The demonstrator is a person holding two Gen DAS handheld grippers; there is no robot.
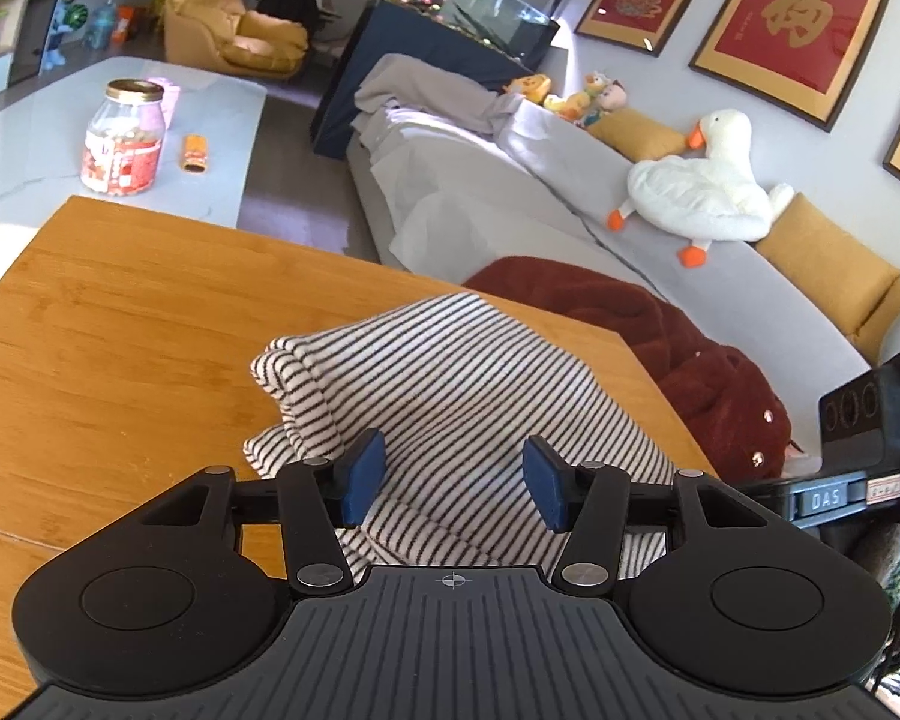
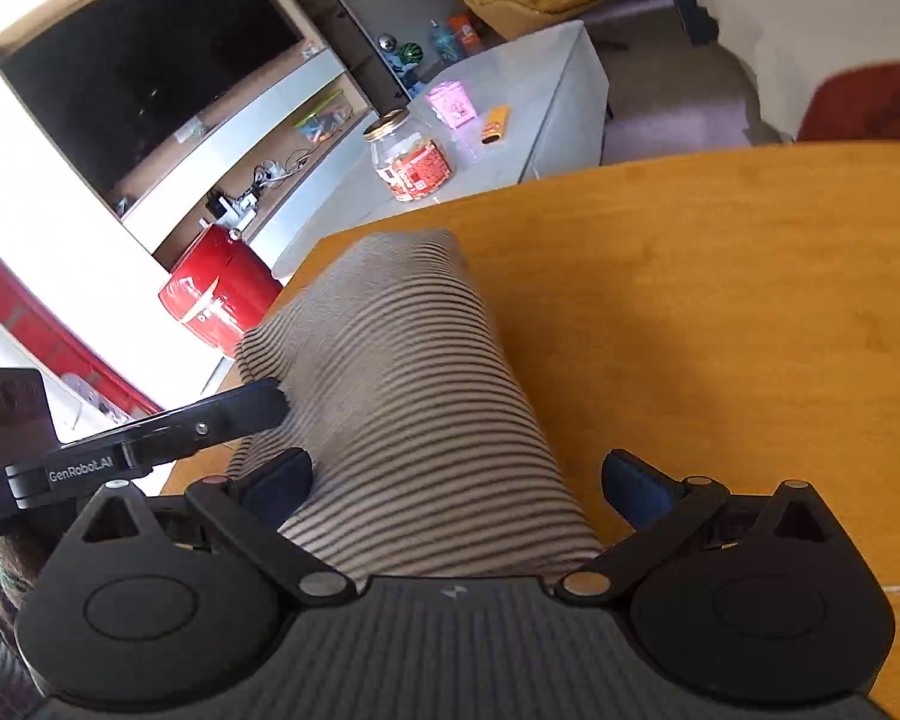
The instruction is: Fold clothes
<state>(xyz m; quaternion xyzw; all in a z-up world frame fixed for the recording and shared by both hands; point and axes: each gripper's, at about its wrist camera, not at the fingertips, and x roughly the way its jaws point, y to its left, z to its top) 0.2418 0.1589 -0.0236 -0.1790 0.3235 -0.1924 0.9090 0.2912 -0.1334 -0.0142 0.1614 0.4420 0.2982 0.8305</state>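
I count one striped garment on one wooden table, two grippers, left and right, one jar, one plush goose, three framed red hangings, one dark red coat.

Wooden table, bare top. Behind it a pale marble-look coffee table w/ a clear jar, gold lid, red label; small orange packet lying just beside the jar; pink box further back. Grey sofa along the wall: white goose plush on the backrest, mustard cushions, dark red fleece garment on the seat, beige blanket at the far end, small plush toys nr it. Fish tank on a dark cabinet. Yellow armchair. Red framed calligraphy on the wall. Other side: dark TV in a white wall unit, red drum-shaped container on the floor.
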